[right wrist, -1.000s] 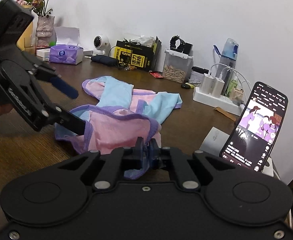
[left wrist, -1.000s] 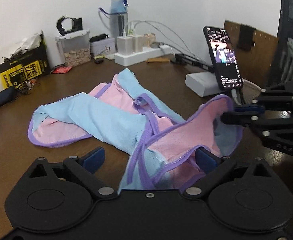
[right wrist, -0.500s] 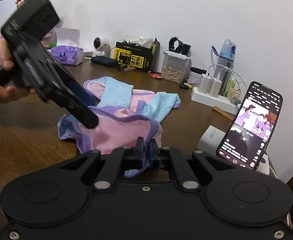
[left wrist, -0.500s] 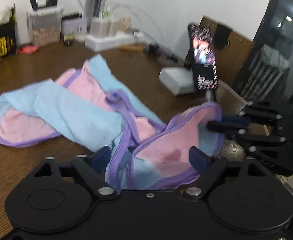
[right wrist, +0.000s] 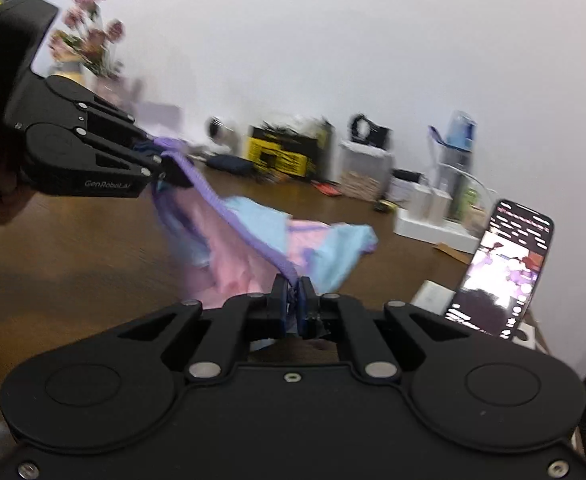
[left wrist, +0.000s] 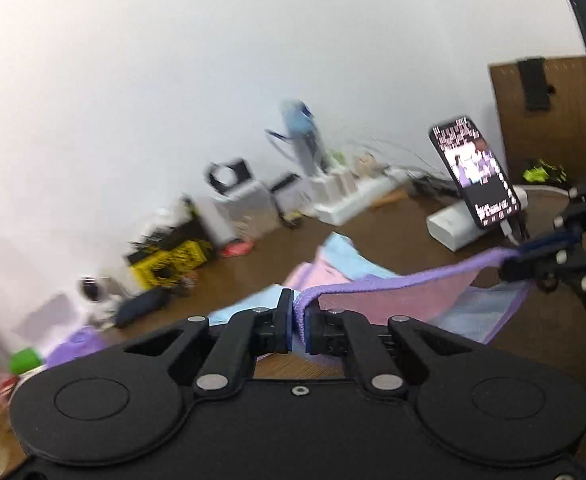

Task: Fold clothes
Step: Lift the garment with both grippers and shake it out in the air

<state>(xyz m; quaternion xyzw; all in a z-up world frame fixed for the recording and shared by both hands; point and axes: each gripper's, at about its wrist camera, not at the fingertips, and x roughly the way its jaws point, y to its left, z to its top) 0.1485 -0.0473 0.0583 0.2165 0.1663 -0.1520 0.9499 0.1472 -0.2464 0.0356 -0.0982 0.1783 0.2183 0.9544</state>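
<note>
A pink and light-blue garment (left wrist: 393, 300) with purple trim hangs between my two grippers above the brown table (left wrist: 433, 248). My left gripper (left wrist: 300, 320) is shut on one end of the purple hem. My right gripper (right wrist: 291, 298) is shut on the other end. The hem (right wrist: 229, 212) is stretched taut between them. The rest of the garment (right wrist: 325, 248) trails down onto the table. In the right wrist view the left gripper (right wrist: 161, 168) is at the upper left. In the left wrist view the right gripper (left wrist: 521, 260) is at the right.
A lit phone (right wrist: 501, 268) leans on a white stand (left wrist: 453, 228) at the right. A power strip (right wrist: 429, 228), water bottle (right wrist: 457, 148), clear box (right wrist: 365, 172) and yellow-black box (right wrist: 285, 152) line the wall. A flower vase (right wrist: 89, 48) stands far left.
My left gripper went from open around the hem to shut on it. Both grippers rose and moved apart, lifting the garment and pulling the hem taut.
</note>
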